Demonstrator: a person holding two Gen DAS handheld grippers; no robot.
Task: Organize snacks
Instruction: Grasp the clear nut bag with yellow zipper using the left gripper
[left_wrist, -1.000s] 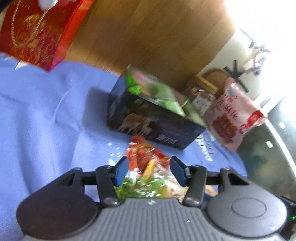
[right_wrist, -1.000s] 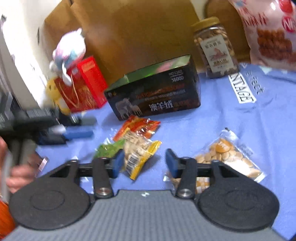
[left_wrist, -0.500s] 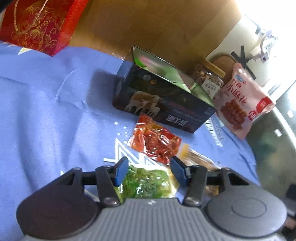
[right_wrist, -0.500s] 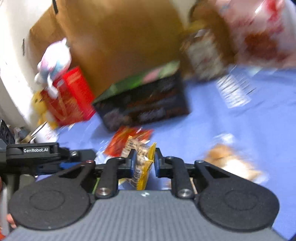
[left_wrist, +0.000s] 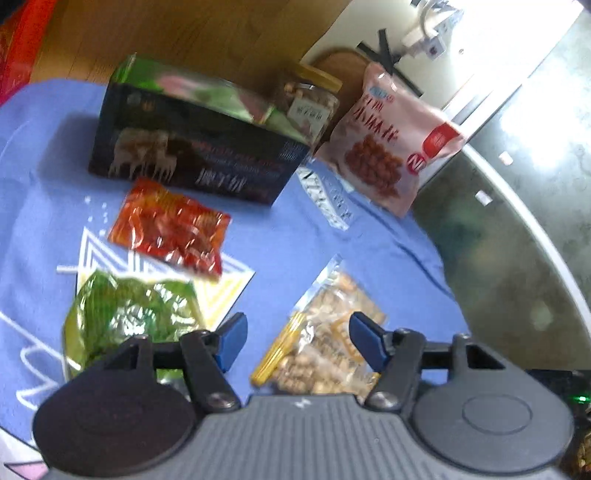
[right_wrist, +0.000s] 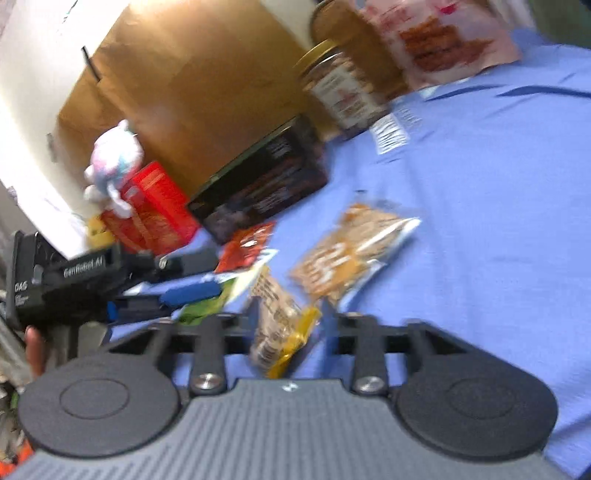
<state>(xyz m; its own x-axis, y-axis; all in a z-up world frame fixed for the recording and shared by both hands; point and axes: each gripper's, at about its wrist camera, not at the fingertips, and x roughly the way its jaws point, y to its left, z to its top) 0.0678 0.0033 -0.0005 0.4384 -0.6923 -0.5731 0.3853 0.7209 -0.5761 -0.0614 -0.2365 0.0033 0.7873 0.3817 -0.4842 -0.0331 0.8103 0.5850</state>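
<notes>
The right hand-held gripper (right_wrist: 288, 317) is opening around the yellow snack bag (right_wrist: 280, 328), not squeezing it. The left hand-held gripper (left_wrist: 295, 339) is opening, empty. Both are near the dark box (left_wrist: 192, 155); next, a firm pinch

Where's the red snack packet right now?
In the left wrist view the red snack packet lies flat on the blue cloth, left of centre, just in front of the dark box and beyond the green packet.
</notes>
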